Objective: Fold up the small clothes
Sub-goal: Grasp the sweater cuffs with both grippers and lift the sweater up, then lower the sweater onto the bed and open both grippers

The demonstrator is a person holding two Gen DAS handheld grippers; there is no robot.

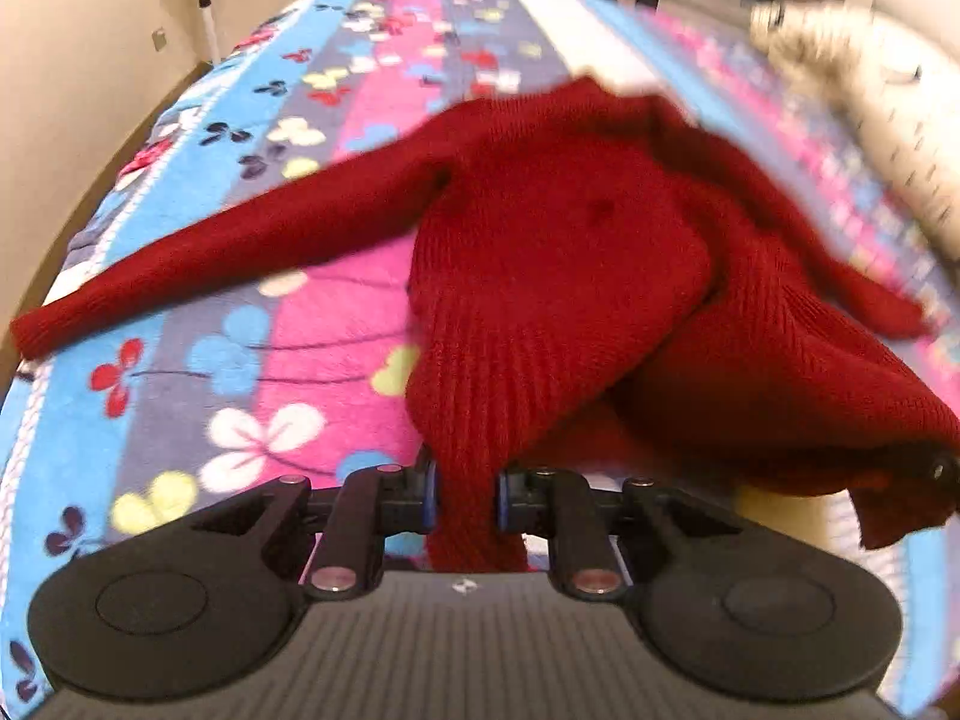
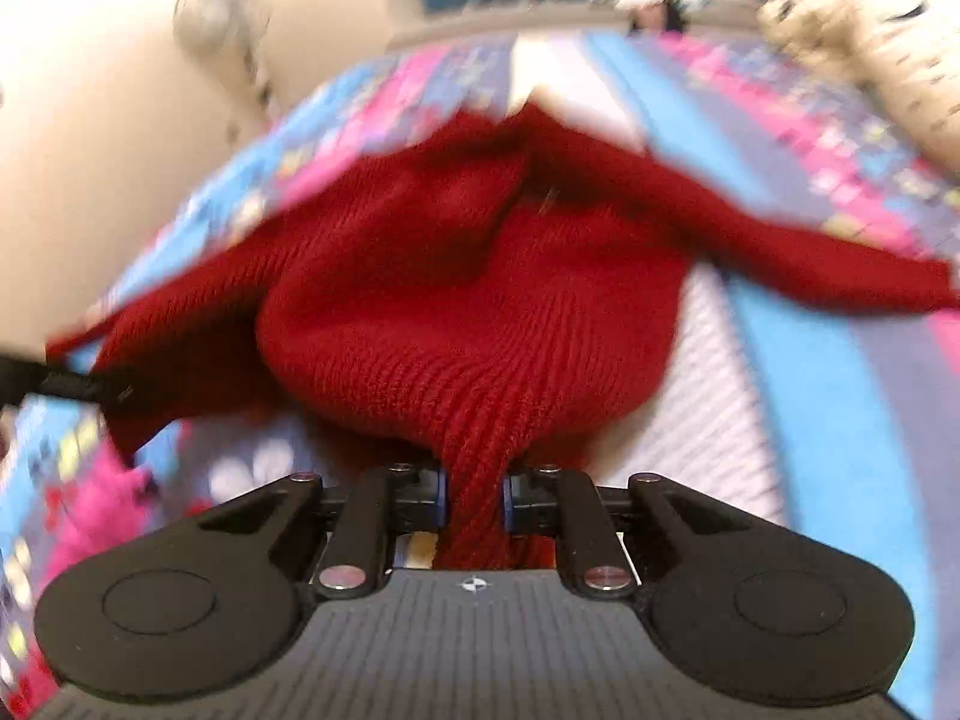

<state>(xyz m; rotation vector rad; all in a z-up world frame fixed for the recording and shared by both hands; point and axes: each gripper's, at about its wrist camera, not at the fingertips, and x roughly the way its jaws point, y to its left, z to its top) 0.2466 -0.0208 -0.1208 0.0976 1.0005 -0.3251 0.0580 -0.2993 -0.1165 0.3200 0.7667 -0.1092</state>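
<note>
Left tongs (image 1: 467, 495) and right tongs (image 2: 474, 498) both pinch the red sweater (image 1: 558, 252). Fingertips hidden by bunched knit; the right view is blurred. Sweater hangs ahead over the bedspread (image 1: 240, 372).

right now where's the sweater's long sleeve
In the left wrist view the sleeve lies stretched out to the left across the floral blanket, its cuff near the bed's left edge.

My bed (image 1: 180, 360) carries a fleece blanket (image 1: 312, 312) striped blue, grey and pink with flower prints. The red knit sweater (image 1: 558, 252) lies across it, one sleeve stretched out left. A cream fluffy pillow (image 1: 888, 120) sits at the far right.
</note>
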